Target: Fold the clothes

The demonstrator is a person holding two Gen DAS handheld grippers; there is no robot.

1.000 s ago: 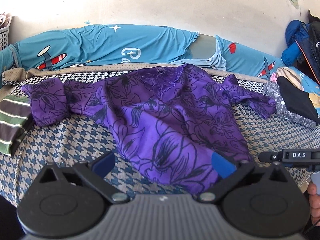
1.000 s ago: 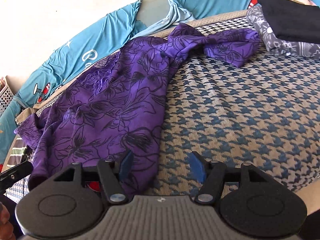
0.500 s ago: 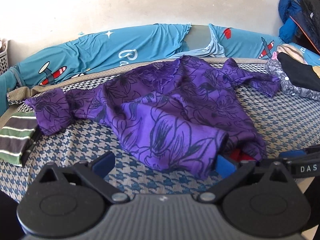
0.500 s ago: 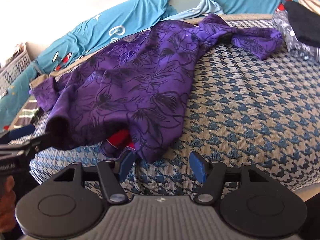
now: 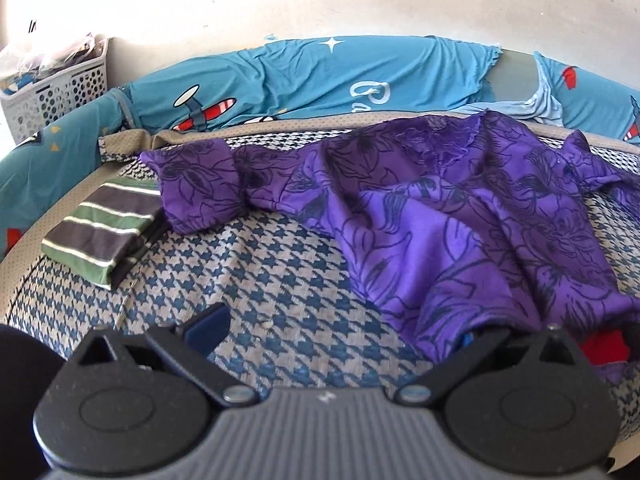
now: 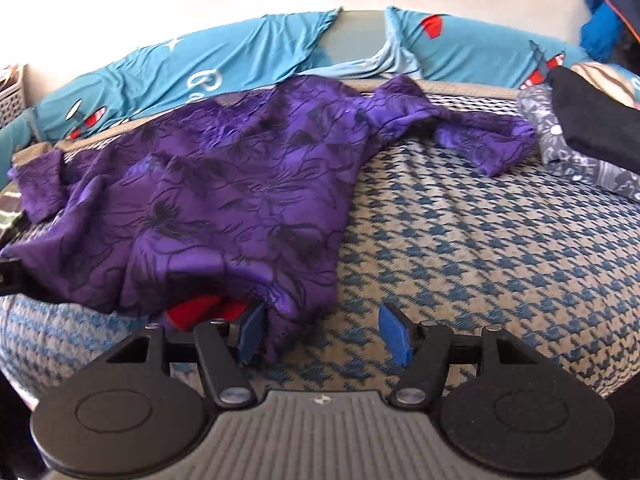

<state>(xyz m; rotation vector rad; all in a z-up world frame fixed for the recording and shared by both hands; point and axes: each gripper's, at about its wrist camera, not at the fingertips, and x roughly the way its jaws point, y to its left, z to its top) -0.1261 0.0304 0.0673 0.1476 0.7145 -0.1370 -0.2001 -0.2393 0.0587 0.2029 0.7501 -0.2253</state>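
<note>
A purple garment with black floral print [image 5: 460,216] lies spread and rumpled on the houndstooth bed cover [image 5: 280,272]. Its near hem drapes over the right finger of my left gripper [image 5: 336,336], whose jaws stand wide open. Something red [image 5: 604,350] shows under that hem. In the right wrist view the purple garment [image 6: 224,184] fills the left half. My right gripper [image 6: 323,334] is open, its left pad [image 6: 250,332] touching the hem beside the red patch [image 6: 196,312]; its right pad is over bare bed cover [image 6: 480,248].
A folded green-striped garment [image 5: 100,232] lies at the bed's left edge, a white laundry basket [image 5: 52,92] behind it. Teal cartoon-print bedding [image 5: 320,76] runs along the wall. Folded grey and black clothes [image 6: 580,148] sit at the right, a blue jacket [image 6: 608,28] beyond.
The garment's near hem has bunched up, exposing red underneath. The left view has swung leftward, with the hem now over its right finger. The right gripper's left pad has reached the hem.
</note>
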